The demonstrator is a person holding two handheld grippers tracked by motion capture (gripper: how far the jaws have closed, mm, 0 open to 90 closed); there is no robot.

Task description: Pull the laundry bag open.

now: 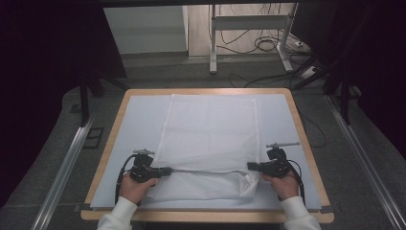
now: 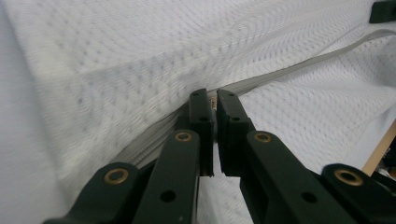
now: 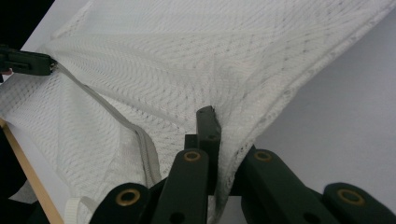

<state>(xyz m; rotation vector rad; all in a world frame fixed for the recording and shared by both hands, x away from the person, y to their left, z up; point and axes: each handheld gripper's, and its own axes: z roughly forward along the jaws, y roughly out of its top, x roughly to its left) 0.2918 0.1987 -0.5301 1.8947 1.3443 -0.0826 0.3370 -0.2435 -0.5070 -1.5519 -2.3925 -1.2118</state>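
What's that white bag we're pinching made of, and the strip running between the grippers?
The white bag looks like soft, matte synthetic mesh: a fine hole pattern shows and it drapes limply. The grey strip seems to be woven zipper tape; teeth aren't clear.

Two black jaws of the left tool (image 2: 215, 100) rise from the bottom, nearly closed, pinching a small zipper pull on a white mesh bag (image 2: 140, 60). A grey zipper band (image 2: 299, 65) runs from the jaws toward the upper right. A wooden tabletop edge (image 2: 378, 151) shows at right.
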